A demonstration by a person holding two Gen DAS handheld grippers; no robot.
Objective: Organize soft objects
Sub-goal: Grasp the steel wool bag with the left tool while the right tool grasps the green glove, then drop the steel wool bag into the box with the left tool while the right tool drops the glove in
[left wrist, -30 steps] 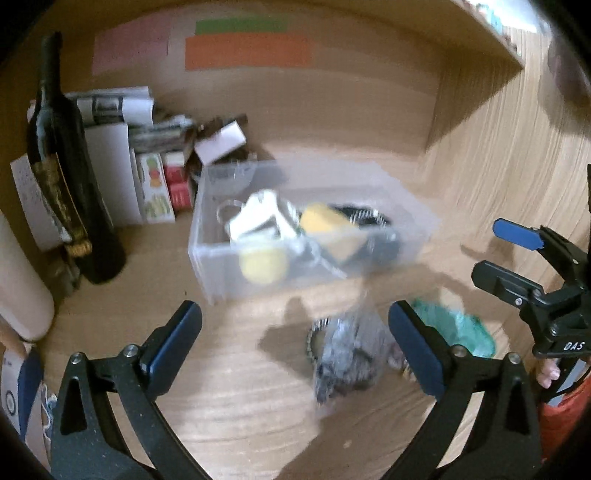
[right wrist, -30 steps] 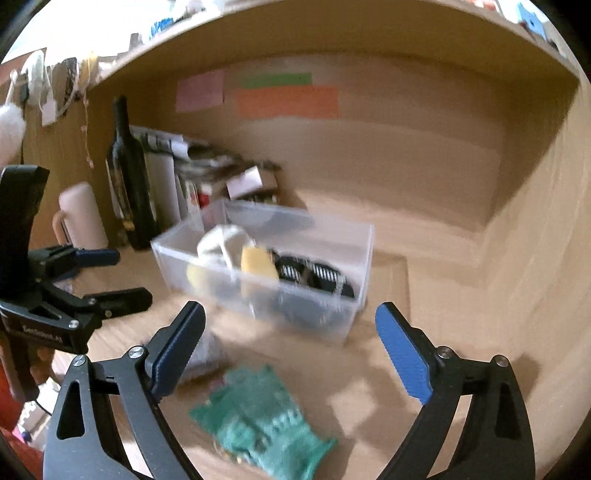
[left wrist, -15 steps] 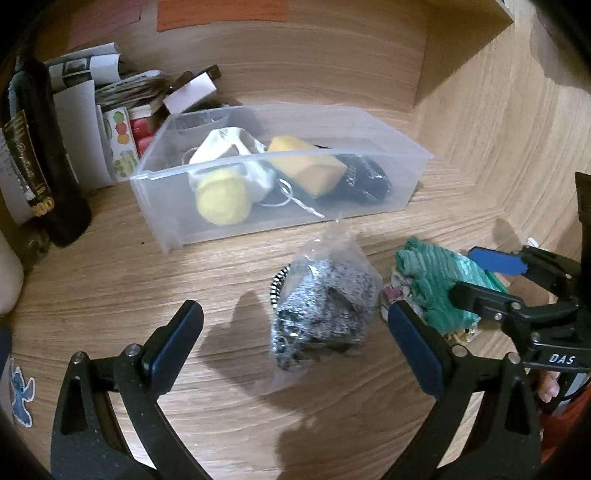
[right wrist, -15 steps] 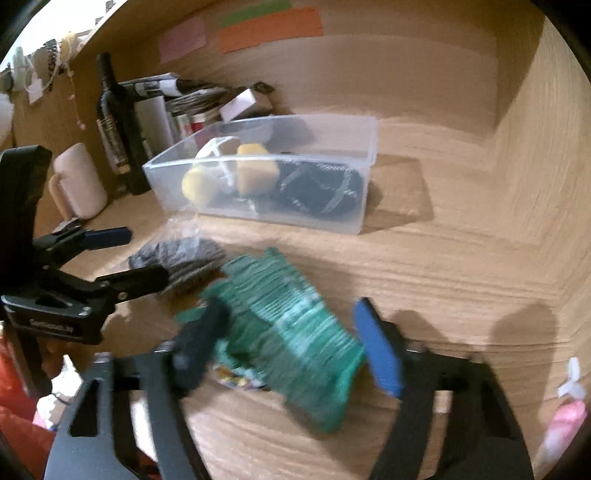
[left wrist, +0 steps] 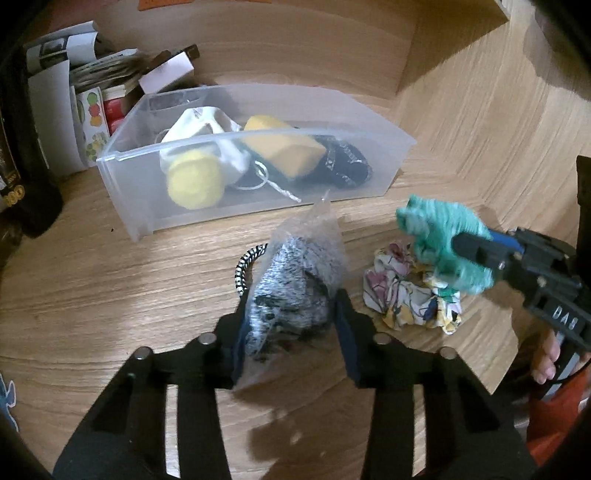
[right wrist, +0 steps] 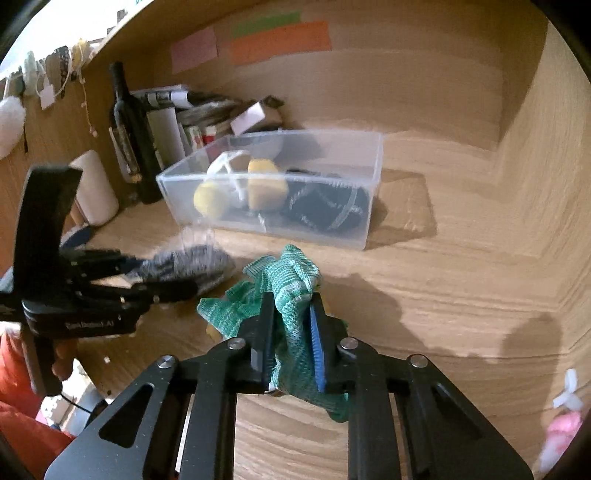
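Both my grippers hold something soft, ready for the box.

My left gripper (left wrist: pixel 291 332) has its fingers squeezed on the clear plastic bag of grey fluffy stuff (left wrist: pixel 295 284), low over the wooden worktop (left wrist: pixel 110 280). My right gripper (right wrist: pixel 291 336) pinches the green knitted cloth (right wrist: pixel 291 291). The see-through plastic box (right wrist: pixel 369 206) sits just behind, already partly full. I think the slippery bag could slide out, or the hanging cloth could catch the box's edge. The flowery crumpled cloth (left wrist: pixel 410 295) lies between them.

A light wooden desk (right wrist: pixel 461 280) sits in a wood-panelled alcove (right wrist: pixel 406 92) whose back wall carries 3 paper strips: pink (right wrist: pixel 194 50), green (right wrist: pixel 266 24) and orange (right wrist: pixel 279 41).
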